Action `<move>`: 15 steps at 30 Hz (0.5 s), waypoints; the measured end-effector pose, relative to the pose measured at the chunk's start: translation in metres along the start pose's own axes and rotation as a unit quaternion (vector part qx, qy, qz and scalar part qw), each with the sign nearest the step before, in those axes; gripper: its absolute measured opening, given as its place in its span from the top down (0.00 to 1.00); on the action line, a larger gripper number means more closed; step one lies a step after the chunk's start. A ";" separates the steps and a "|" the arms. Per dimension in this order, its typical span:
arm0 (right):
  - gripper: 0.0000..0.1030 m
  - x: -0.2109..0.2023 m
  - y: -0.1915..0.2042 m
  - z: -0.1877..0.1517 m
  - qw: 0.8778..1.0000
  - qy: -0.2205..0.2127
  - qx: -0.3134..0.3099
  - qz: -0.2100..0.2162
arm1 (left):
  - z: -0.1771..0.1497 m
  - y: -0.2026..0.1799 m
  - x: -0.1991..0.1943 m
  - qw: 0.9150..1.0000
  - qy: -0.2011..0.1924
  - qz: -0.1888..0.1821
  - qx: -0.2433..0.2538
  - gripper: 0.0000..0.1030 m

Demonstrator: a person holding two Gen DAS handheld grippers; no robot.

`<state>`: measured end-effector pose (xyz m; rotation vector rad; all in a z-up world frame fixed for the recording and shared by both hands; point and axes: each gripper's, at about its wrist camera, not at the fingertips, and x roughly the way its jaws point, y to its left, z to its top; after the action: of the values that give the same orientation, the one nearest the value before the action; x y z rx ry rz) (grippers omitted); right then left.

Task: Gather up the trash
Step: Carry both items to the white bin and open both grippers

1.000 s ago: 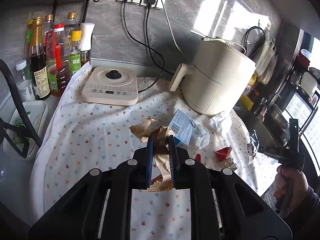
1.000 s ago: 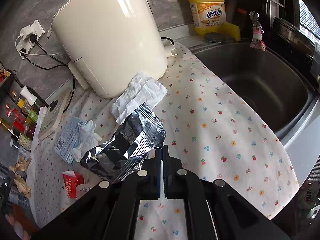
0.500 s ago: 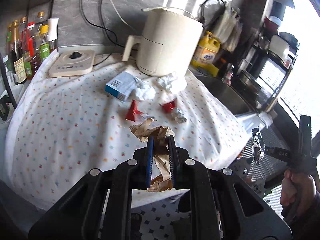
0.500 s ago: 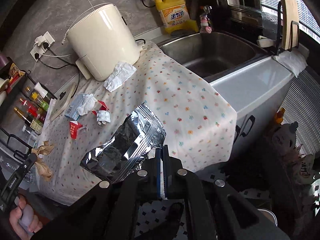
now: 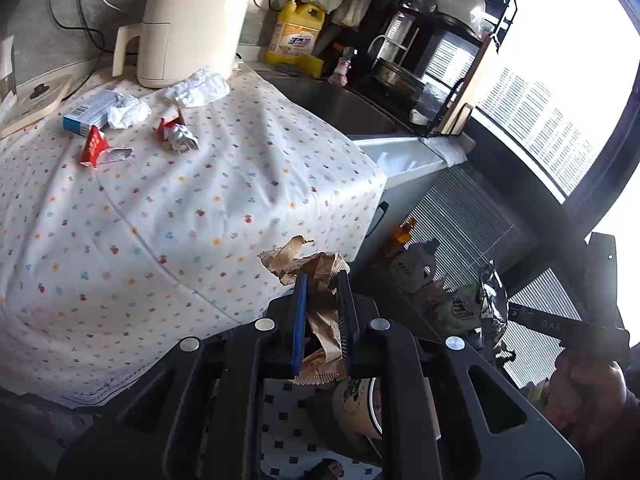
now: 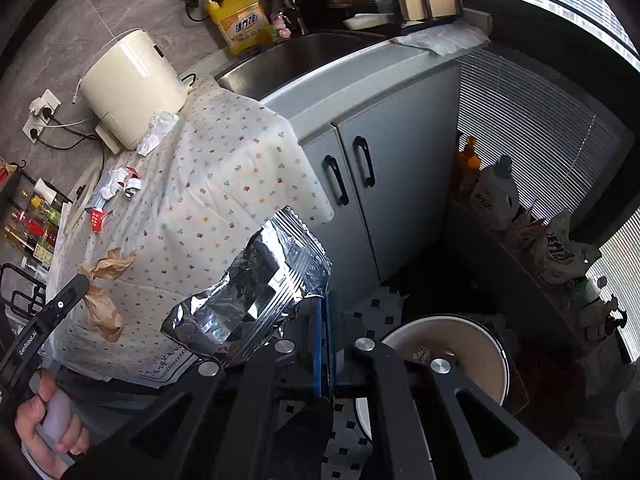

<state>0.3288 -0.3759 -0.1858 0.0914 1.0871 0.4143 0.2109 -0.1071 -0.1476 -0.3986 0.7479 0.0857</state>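
Observation:
My left gripper [image 5: 322, 280] is shut on a crumpled brown paper wrapper [image 5: 316, 268], held in the air beyond the counter's front edge. It also shows in the right wrist view [image 6: 102, 292]. My right gripper [image 6: 322, 304] is shut on a crinkled silver foil bag [image 6: 252, 292], held above the floor near a round white bin [image 6: 460, 344]. The foil bag shows in the left wrist view [image 5: 492, 300]. On the flowered cloth [image 5: 160, 200] lie a blue box [image 5: 86, 114], white tissues [image 5: 200, 88], red cartons [image 5: 94, 146] and a small foil scrap [image 5: 180, 138].
A cream air fryer [image 5: 188, 20] stands at the back of the counter, a sink [image 6: 304, 56] and yellow detergent jug [image 6: 240, 20] to its right. Grey cabinet doors [image 6: 384, 184] are below. Bottles and bags [image 6: 520, 216] line a low ledge by the window blinds.
Both grippers have pulled back off the counter and swung right, carrying the brown wrapper and the foil bag out over the floor. The white bin has come into the right wrist view.

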 end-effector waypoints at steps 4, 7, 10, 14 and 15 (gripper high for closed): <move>0.97 -0.003 -0.038 -0.027 0.999 0.013 0.020 -0.023 | -0.021 -0.031 0.022 0.999 0.026 -0.026 0.014 0.86; 0.97 -0.001 -0.064 -0.046 0.998 0.027 0.037 -0.037 | -0.038 -0.054 0.039 0.998 0.048 -0.043 0.025 0.86; 0.94 0.004 -0.087 -0.064 0.997 0.042 0.050 -0.047 | -0.054 -0.073 0.054 0.995 0.069 -0.058 0.035 0.86; 0.94 0.018 -0.115 -0.096 0.993 0.078 0.069 -0.056 | -0.072 -0.099 0.071 0.991 0.095 -0.075 0.052 0.86; 0.94 0.022 -0.122 -0.105 0.992 0.086 0.075 -0.055 | -0.076 -0.105 0.075 0.990 0.102 -0.079 0.059 0.86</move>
<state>0.2806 -0.4931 -0.2867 0.1298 1.2862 0.2442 0.2401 -0.2378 -0.2149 -0.3561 0.9153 -0.1485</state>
